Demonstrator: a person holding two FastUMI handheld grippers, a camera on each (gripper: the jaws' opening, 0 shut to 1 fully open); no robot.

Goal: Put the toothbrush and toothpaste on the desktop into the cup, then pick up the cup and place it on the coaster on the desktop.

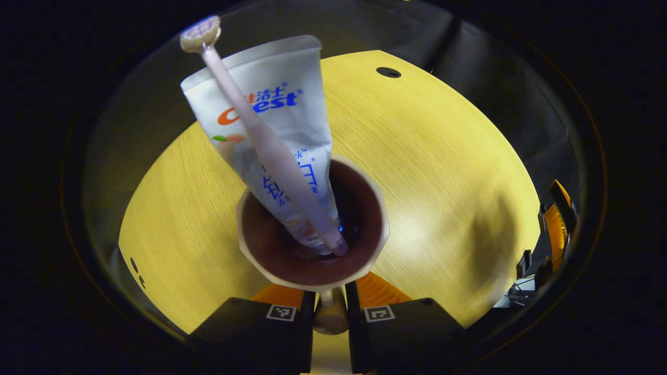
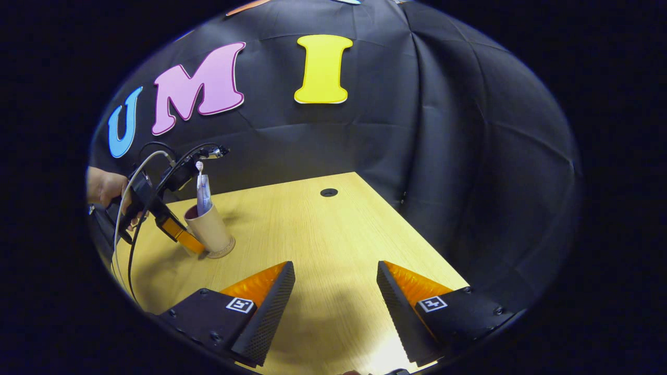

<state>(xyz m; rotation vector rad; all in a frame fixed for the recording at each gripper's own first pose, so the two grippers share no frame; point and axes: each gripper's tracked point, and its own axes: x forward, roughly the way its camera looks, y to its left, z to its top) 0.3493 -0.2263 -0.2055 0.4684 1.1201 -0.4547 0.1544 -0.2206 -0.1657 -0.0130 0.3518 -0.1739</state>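
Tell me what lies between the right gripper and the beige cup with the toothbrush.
Bare yellow wooden desktop, seen in the right gripper view: nothing sits between the right gripper and the beige paper cup.

Left tool point(image 1: 330, 312): fingers nearly closed, pinching the cup's point(image 1: 312, 234) handle at its near side.
Left hand point(image 2: 107, 188): far left in the right gripper view, gripping that tool's body.
Right tool point(image 2: 336, 297): fingers spread wide apart, gripping nothing, low over the table point(image 2: 323, 234).
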